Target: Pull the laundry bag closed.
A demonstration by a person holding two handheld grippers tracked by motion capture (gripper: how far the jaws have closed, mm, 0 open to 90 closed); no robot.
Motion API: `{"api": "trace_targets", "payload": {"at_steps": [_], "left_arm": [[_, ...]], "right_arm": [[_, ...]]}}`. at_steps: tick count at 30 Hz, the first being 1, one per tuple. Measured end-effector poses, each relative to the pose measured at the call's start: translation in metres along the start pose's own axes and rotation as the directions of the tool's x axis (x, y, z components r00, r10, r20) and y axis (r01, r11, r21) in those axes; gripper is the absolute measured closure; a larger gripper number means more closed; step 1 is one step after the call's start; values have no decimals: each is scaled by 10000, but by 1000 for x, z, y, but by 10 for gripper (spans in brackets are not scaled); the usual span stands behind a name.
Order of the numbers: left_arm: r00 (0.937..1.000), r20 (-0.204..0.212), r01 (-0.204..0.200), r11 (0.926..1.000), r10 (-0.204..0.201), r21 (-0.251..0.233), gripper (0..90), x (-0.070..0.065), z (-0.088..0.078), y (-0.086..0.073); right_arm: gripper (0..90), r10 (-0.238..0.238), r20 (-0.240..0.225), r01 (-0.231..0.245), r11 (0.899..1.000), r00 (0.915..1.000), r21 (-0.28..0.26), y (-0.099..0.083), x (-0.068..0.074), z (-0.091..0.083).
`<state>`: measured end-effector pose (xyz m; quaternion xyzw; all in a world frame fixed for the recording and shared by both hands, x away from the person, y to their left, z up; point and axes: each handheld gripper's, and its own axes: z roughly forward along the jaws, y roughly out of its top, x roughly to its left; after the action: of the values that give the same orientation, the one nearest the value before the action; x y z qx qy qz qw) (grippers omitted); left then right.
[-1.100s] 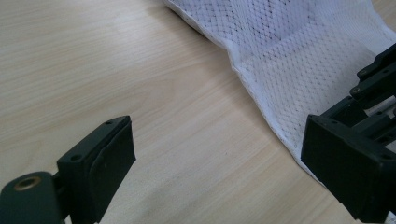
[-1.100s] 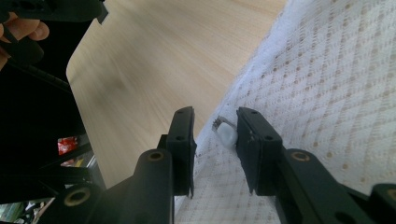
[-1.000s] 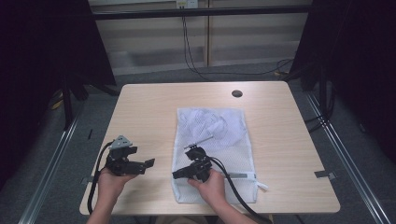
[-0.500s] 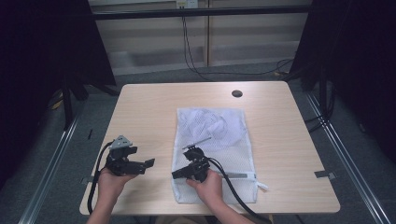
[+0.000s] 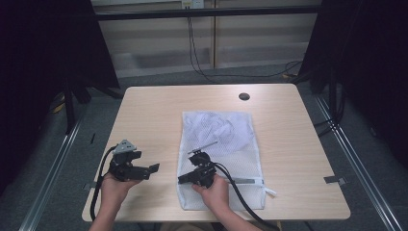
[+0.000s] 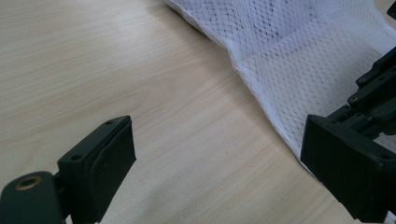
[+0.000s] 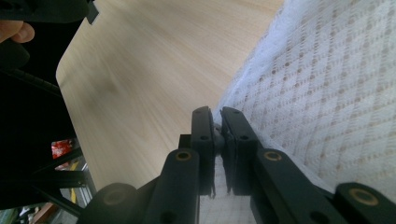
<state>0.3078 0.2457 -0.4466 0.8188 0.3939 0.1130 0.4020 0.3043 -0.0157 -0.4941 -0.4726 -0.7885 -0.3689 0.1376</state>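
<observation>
The white mesh laundry bag (image 5: 221, 159) lies flat on the pale wooden surface (image 5: 288, 130), its long axis running from the person's edge toward the far side, with a crumpled white cloth showing through its far half. The right hand-held gripper (image 5: 184, 180) sits over the bag's left long edge, near the end closest to the person, pointing leftward across that edge. Its jaws have just been closing, and in the right gripper view (image 7: 217, 140) they stand almost together with the rim of the mesh pinched between them. The right hand rests low on the bag, its cable trailing back off the near edge.

The left hand-held gripper (image 5: 153, 168) lies just left of the bag, on bare wood, pointing right toward that same edge. Its jaws are wide apart with nothing between them (image 6: 219, 154). It is the free hand nearest the bag's left edge, so I judge that any second grip falls to it.
</observation>
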Motion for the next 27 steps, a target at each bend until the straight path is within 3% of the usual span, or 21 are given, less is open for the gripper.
{"api": "trace_targets", "payload": {"at_steps": [17, 27], "left_arm": [[10000, -17, 22, 10000, -22, 25, 98, 0, 0, 0], [10000, 94, 22, 10000, -22, 34, 106, 0, 0, 0]], "right_arm": [[822, 413, -320, -410, 9991, 9986, 87, 0, -1, 2], [853, 300, -210, -299, 9995, 9993, 79, 1, -1, 0]]}}
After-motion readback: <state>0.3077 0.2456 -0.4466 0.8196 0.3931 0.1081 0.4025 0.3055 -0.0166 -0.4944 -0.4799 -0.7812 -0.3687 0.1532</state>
